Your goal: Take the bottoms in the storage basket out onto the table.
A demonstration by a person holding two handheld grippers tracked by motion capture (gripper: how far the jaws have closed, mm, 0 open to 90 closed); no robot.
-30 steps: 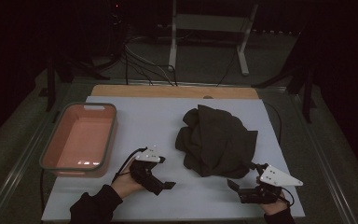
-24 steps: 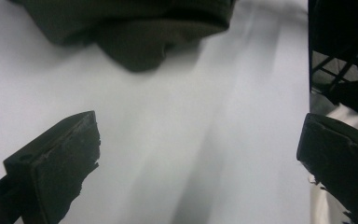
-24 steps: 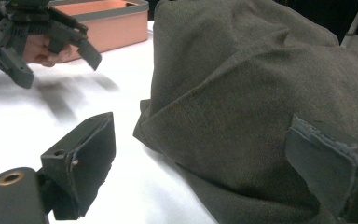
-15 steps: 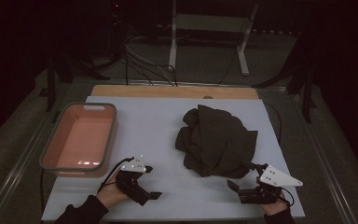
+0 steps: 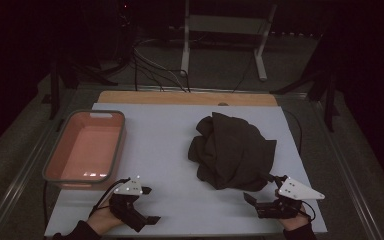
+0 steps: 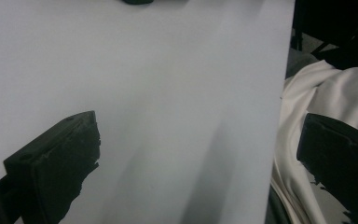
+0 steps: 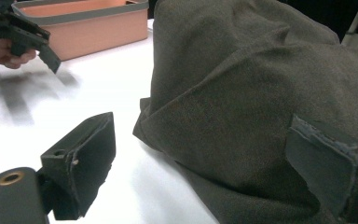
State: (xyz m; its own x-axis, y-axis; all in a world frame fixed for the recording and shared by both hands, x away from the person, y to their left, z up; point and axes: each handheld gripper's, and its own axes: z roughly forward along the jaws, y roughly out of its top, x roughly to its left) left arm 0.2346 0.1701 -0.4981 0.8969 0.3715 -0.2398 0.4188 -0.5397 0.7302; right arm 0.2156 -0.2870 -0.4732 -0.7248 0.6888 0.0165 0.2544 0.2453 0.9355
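Observation:
A dark crumpled cloth (image 5: pixel 231 150) lies in a heap on the right half of the white table (image 5: pixel 165 145). My right gripper (image 5: pixel 254 205) rests open at the front right, just short of the heap. In the right gripper view the cloth (image 7: pixel 251 93) reaches in between the two spread jaws, close to the right one, and nothing is pinched. My left gripper (image 5: pixel 149 206) is open near the table's front left edge. Its jaws stand wide apart, one over the bare table (image 6: pixel 158 84) and one past the table's edge.
A salmon basin (image 5: pixel 85 147) with a grey rim stands at the left, with nothing inside; it is also in the right gripper view (image 7: pixel 98 28). A person's white garment (image 6: pixel 317 98) hangs beyond the front edge. Cables and a stand's legs (image 5: pixel 220 45) lie on the floor behind.
My left gripper has drawn back toward the front left edge of the table and stays open. The right gripper and the cloth have not moved.

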